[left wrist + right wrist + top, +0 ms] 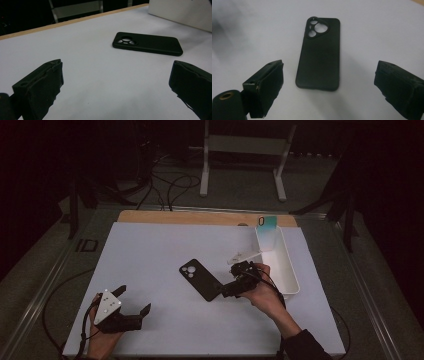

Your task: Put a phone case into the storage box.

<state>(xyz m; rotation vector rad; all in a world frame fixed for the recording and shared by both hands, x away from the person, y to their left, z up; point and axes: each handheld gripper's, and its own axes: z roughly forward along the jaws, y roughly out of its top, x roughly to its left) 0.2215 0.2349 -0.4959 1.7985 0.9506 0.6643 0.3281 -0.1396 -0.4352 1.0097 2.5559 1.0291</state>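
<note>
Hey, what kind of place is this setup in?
Probably a lab or recording workspace, not a home: a white-covered work table, loose cables on the floor behind it, a metal stand frame, and hand-held tongs by a black phone case.

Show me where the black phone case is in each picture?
High view: the phone case lies mid-table, just left of the right gripper.
Left gripper view: upper right.
Right gripper view: centre, between the jaws.
Shared landmark: its camera cutout.
</note>
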